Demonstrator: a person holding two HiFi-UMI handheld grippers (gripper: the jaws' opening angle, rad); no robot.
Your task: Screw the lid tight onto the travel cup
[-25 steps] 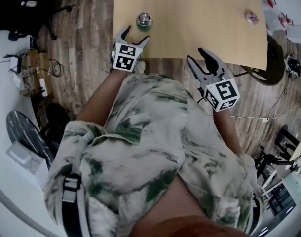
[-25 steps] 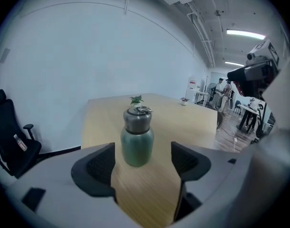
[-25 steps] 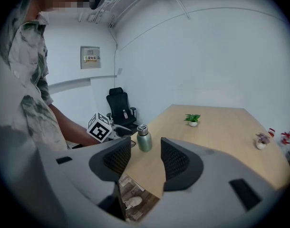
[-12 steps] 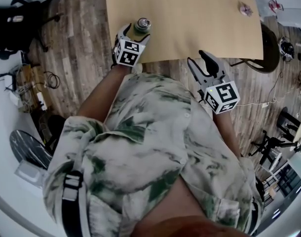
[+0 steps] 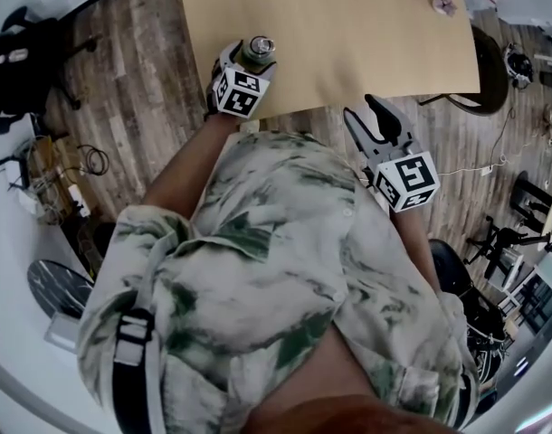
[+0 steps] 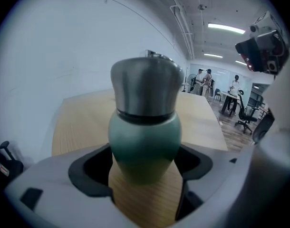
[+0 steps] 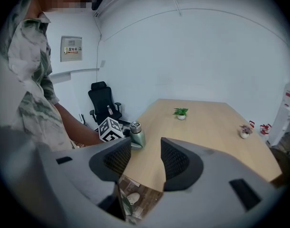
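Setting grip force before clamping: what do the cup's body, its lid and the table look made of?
Cup body: probably coated metal, matte sage green, soft even sheen.
Lid: looks like brushed steel, grey with streaked highlights.
Table: light wood or wood-look laminate, fine grain lines.

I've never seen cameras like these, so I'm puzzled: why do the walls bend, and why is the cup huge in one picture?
Left gripper view: the travel cup sits close to the wide-angle lens, so it looms large and slightly soft, with dark corners. Right gripper view: lines on the wall bow; the same cup is small and sharp. Head view: the room bends around the table.
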